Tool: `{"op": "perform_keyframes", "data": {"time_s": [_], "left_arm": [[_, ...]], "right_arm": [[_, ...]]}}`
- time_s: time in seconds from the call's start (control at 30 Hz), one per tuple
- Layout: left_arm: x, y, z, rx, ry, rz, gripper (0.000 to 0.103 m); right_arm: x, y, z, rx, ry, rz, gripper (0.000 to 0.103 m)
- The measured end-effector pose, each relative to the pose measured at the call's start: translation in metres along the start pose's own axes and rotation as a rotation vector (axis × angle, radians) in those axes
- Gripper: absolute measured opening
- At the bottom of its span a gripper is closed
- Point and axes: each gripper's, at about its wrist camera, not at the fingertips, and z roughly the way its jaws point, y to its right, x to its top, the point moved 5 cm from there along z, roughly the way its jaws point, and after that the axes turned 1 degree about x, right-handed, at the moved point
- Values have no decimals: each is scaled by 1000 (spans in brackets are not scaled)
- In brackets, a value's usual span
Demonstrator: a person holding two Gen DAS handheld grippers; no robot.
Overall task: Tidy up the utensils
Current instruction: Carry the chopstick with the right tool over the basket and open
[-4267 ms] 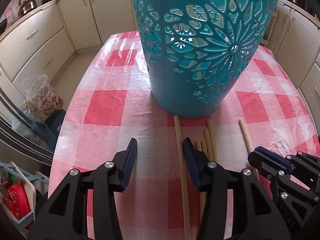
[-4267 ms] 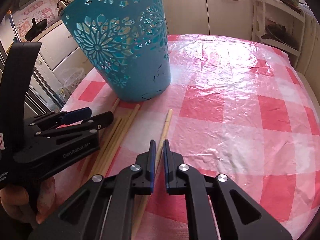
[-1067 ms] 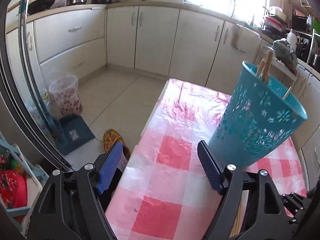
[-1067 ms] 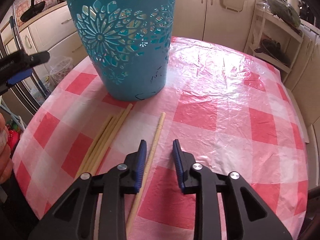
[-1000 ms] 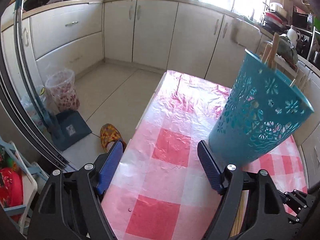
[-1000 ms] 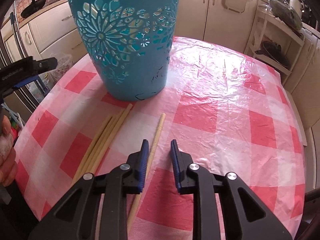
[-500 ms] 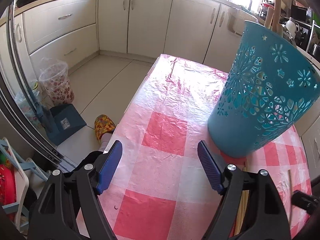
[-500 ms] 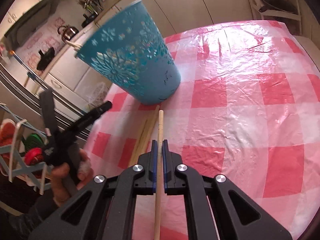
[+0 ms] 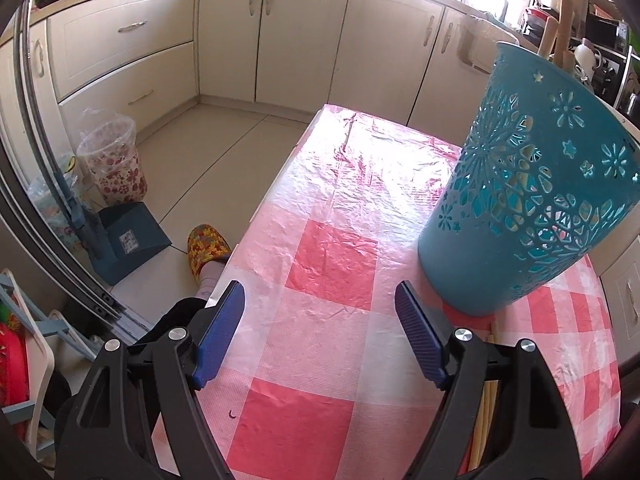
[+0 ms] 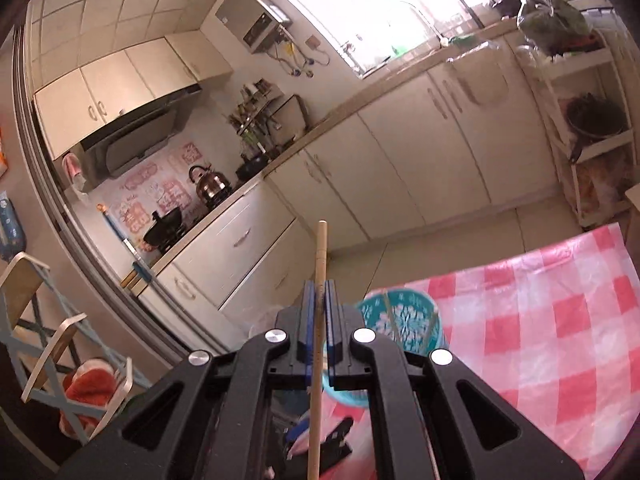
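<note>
1. The right tool point(image 10: 319, 304) has clamped shut on one wooden stick point(image 10: 320, 264), which a second ago lay on the checked desk point(image 10: 560, 320).
2. That stick now stands raised at twelve o'clock above the teal basket point(image 10: 400, 320).
3. The left tool point(image 9: 320, 328) stays wide open and empty, the basket point(image 9: 532, 200) at its two o'clock.
4. Remaining sticks point(image 9: 486, 400) still lie at five o'clock; dropping this one in looks next.

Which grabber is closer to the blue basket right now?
Left. The left gripper sits low beside the teal basket, open and empty. The right gripper is lifted above it, clamping a wooden stick.
</note>
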Motion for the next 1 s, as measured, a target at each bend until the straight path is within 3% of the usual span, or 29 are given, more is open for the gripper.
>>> {"op": "perform_keyframes", "data": {"time_s": [0.1, 0.23, 0.43, 0.57, 0.77, 1.0], "left_arm": [[0, 1, 1, -5, 1, 1, 74], [0, 1, 2, -14, 2, -4, 75], [0, -1, 3, -20, -1, -15, 75], [0, -1, 4, -11, 0, -15, 76], [-1, 1, 4, 6, 3, -4, 76], [-1, 3, 2, 13, 4, 4, 77]], "right_arm": [[11, 12, 29, -118, 80, -20, 6], [2, 30, 59, -186, 66, -6, 6], [-34, 34, 63, -186, -42, -77, 7], [-54, 20, 52, -167, -98, -152, 22], [-88, -14, 29, -124, -149, -345, 36], [-117, -33, 54, -174, -220, -520, 41]]}}
